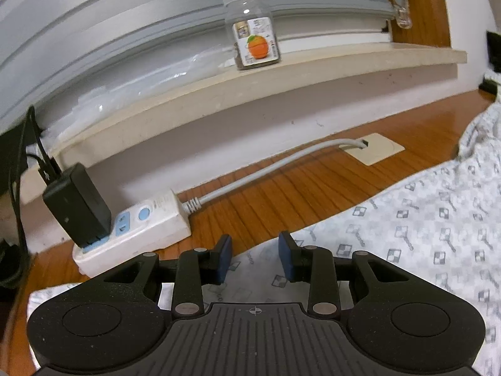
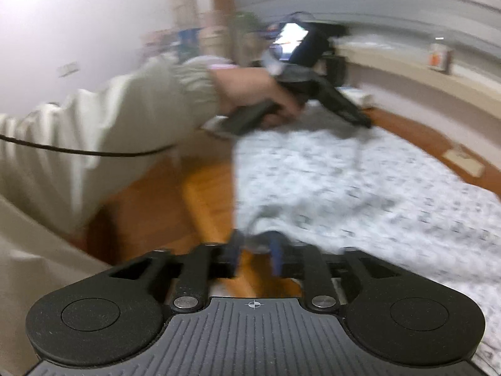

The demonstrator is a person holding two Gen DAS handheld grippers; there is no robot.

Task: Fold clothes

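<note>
The patterned garment (image 1: 422, 219) is spread flat across the wooden table (image 1: 297, 185), its far edge running toward the window ledge, and both grippers work its near side. It looks like the start of a fold, so a clean, even grab at two points matters most here.

On the left, the left gripper (image 1: 255, 250) hovers over the cloth's edge with its jaws apart and nothing pinched; the blue pads (image 1: 226, 258) sit just above the fabric. The white power strip (image 1: 137, 232) lies just beside that corner, so the lift should pull away from it, toward the cloth.

On the right, the right gripper (image 2: 255, 250) is over a bunched corner of the garment at the table's edge. The picture is smeared, and whether the pads actually press on the fabric I cannot tell. Best to get a firm bite there, with a single layer, before lifting in step with the left hand (image 2: 256, 94).
</note>
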